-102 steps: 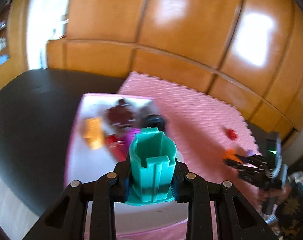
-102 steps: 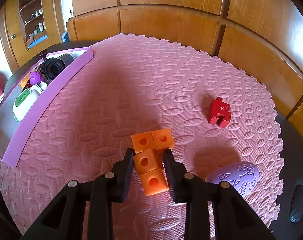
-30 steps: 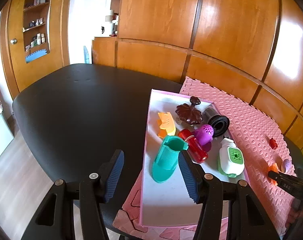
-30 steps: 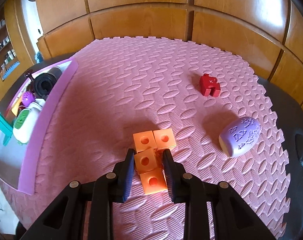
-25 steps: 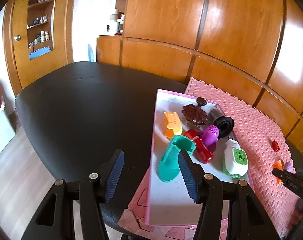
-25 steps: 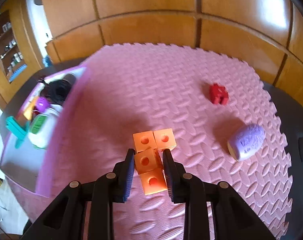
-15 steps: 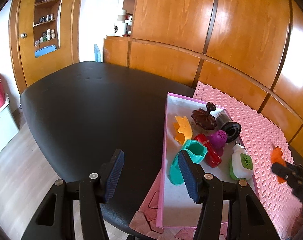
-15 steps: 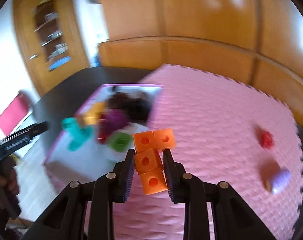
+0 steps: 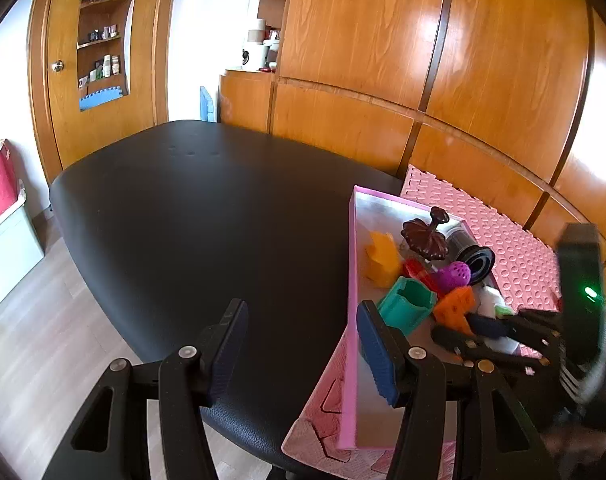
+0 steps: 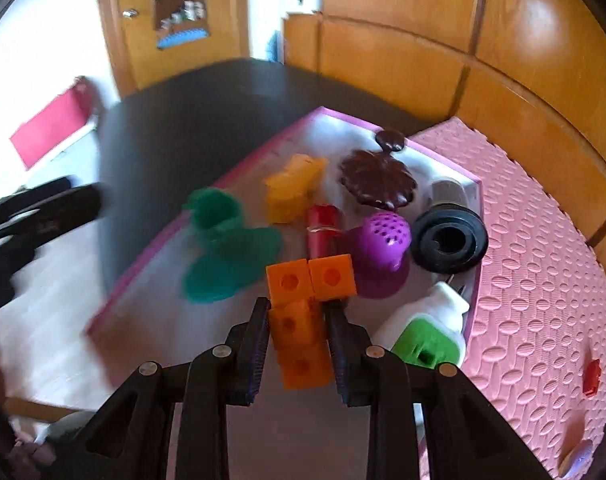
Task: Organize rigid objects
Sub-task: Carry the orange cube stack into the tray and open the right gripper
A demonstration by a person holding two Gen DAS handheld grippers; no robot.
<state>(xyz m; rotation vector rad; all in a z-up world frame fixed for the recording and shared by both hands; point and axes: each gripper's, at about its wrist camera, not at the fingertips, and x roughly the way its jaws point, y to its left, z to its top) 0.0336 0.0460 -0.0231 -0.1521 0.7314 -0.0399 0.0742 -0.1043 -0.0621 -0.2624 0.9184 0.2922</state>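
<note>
Right gripper (image 10: 299, 332) carrying orange cube cluster (image 10: 307, 304) above the pink tray (image 10: 239, 176).

Its jaws are clamping the cluster, hovering over the tray's near half, not yet set down. Left gripper (image 9: 301, 340) is standing half-open and empty beside the tray. Tray is already holding teal cup (image 10: 219, 216), yellow piece (image 10: 293, 188), brown lid (image 10: 377, 180), purple dome (image 10: 383, 236), black ring (image 10: 447, 240), white-green bottle (image 10: 427, 332). Red block (image 10: 592, 378) is waiting outside, on the mat.
</note>
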